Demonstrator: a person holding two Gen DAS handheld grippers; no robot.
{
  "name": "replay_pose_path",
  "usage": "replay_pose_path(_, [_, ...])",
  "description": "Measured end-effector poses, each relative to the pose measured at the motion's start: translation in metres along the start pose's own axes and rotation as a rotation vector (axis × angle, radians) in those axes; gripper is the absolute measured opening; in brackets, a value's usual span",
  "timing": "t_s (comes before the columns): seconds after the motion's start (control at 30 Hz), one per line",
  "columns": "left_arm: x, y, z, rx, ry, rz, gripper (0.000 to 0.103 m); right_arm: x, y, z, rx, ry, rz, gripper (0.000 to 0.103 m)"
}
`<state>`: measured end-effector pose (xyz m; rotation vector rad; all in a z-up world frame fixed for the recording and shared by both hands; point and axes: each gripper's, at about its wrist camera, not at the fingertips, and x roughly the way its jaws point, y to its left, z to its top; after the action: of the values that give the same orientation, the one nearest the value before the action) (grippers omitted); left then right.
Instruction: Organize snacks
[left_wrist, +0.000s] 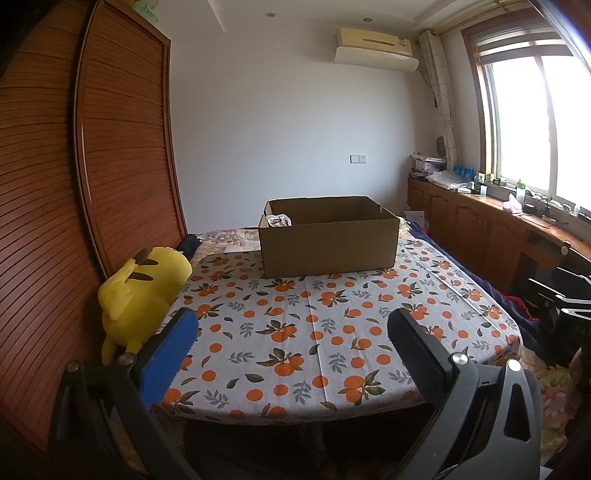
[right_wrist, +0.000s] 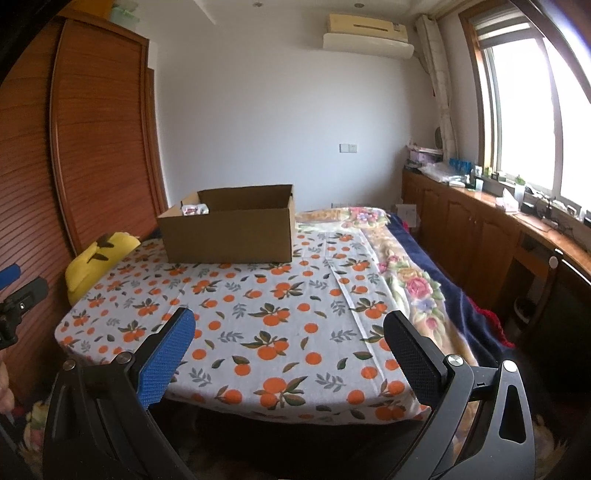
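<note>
From my left wrist camera, the left gripper (left_wrist: 291, 325) is spread wide, holding nothing. The cardboard box (left_wrist: 328, 243) sits well beyond the fingertips, with a snack packet (left_wrist: 279, 220) in its far-left corner.

From my right wrist camera, the right gripper (right_wrist: 288, 326) also gapes wide and empty. The box (right_wrist: 229, 232) lies ahead, beyond the blue finger (right_wrist: 168, 360).

Daylight from blown-out window (left_wrist: 532, 122); fisheye-warped edges.
</note>
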<state>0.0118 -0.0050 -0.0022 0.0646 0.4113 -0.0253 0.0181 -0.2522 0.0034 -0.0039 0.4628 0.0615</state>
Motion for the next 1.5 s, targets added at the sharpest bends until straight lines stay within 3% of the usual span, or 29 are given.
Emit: replay_pose_path(1.5, [-0.0008, 0.0011, 0.0028, -0.002, -0.008, 0.003, 0.103, -0.0028, -0.0048, 0.005, 0.008, 0.003, 0.007, 0.103])
